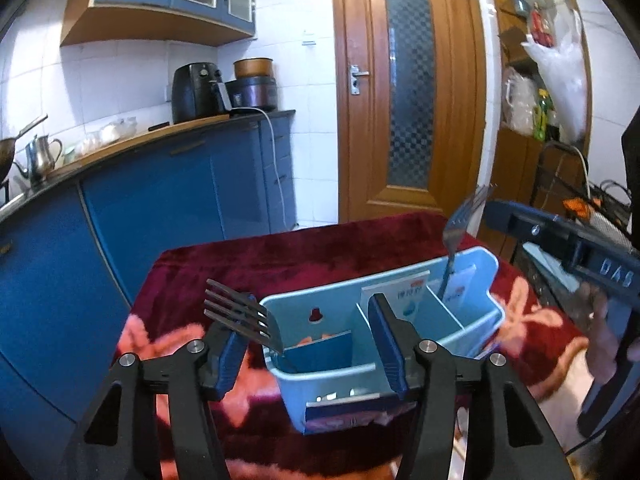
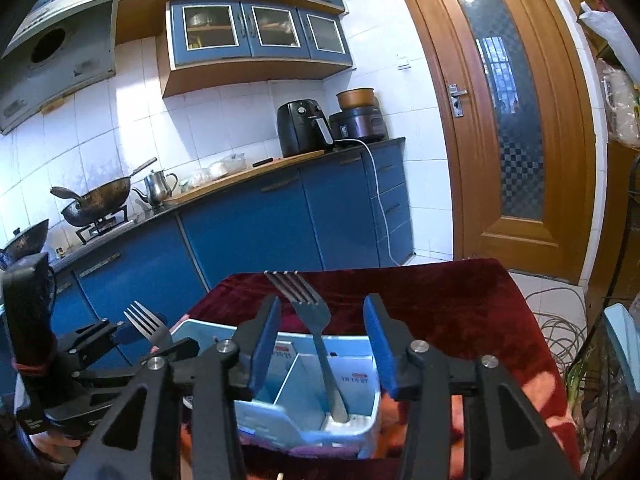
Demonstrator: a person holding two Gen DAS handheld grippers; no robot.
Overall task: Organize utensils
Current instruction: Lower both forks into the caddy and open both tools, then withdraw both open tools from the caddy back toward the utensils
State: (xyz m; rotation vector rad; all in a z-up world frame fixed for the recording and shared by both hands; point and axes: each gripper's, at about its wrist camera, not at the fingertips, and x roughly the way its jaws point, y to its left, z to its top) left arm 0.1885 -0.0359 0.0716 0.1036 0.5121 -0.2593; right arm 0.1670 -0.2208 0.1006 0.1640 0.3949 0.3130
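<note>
**Two forks stand in the caddy, both grippers released**

While the left wrist view looks down over the pale blue plastic utensil caddy (image 1: 384, 344), the left gripper (image 1: 308, 344) is spread wide with nothing between its blue pads. A steel fork (image 1: 240, 316) stands in the compartment just ahead of the left finger, tines up and leaning out to the left past that finger's tip, handle sunk into the caddy. Its long axis runs steeply up and leftward from the gripper. Whether the left pad touches it I cannot tell. A second steel fork (image 1: 460, 236) stands upright in the far right compartment, well ahead and to the right. Paper packets in the caddy carry red and blue printing too small to read. The right gripper's body at the right edge shows raised letters that I cannot make out for certain.

From the right wrist view, the right gripper (image 2: 324, 344) is likewise released, fingers apart on either side of the upright fork (image 2: 308, 312), which rises dead ahead between them without touching either pad. Its handle rests in the nearest compartment of the caddy (image 2: 360, 436). This gripper is the nearer one to that fork. The leaning fork (image 2: 148, 324) appears off to the left beside the left gripper (image 2: 132, 340). A packet label here is also illegible. The caddy sits on a dark red floral cloth (image 2: 460, 312).
</note>
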